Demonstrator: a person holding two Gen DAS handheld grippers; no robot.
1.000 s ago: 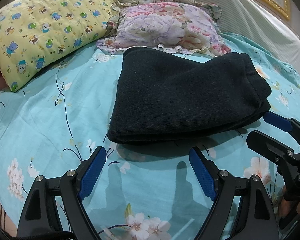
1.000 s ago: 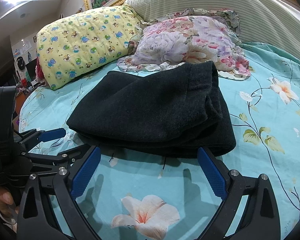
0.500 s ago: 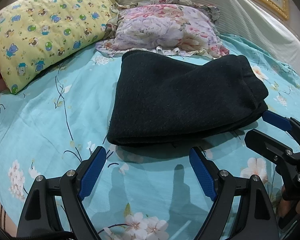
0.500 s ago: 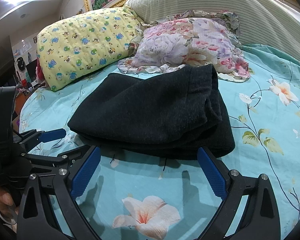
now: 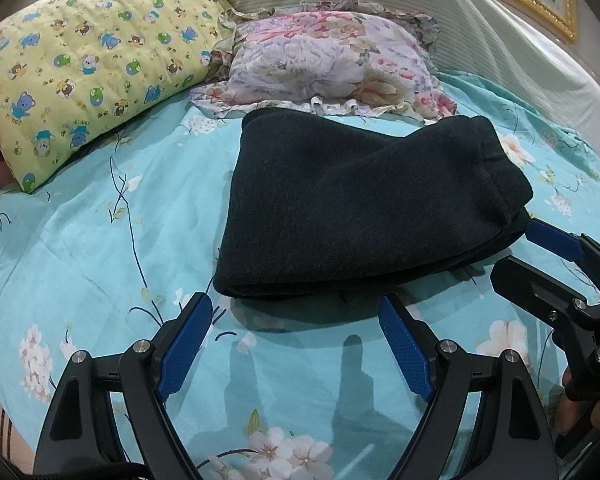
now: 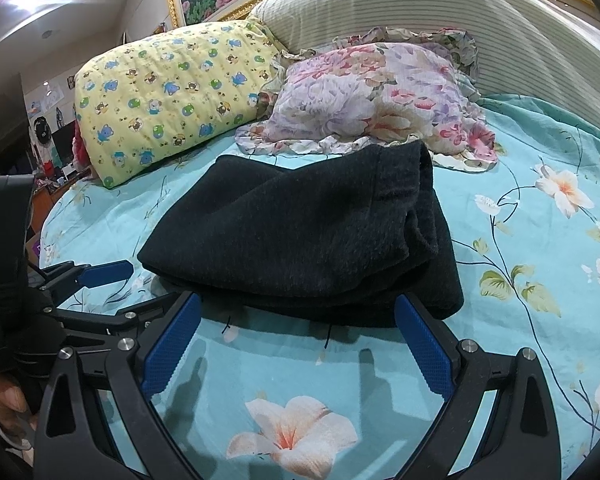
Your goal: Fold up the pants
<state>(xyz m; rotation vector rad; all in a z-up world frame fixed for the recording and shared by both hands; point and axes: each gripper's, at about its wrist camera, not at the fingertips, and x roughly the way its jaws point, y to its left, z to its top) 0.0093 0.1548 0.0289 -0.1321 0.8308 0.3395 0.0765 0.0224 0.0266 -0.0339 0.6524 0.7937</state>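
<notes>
Dark pants (image 5: 360,208) lie folded in a thick flat bundle on the turquoise flowered bedsheet (image 5: 100,240), their far edge touching the pillows. They also show in the right wrist view (image 6: 308,236). My left gripper (image 5: 296,320) is open and empty, just short of the bundle's near left edge. My right gripper (image 6: 296,320) is open and empty, just short of the near right edge. Each gripper shows at the side of the other's view: the right one (image 5: 556,256) and the left one (image 6: 100,276).
A yellow cartoon-print pillow (image 5: 80,72) and a floral ruffled pillow (image 5: 332,64) lie behind the pants. A striped padded headboard (image 5: 440,12) rises at the back. The bed's left edge drops off toward a cluttered room (image 6: 40,148).
The pants lie as before. Both grippers have drawn back slightly from the bundle and stayed open.
</notes>
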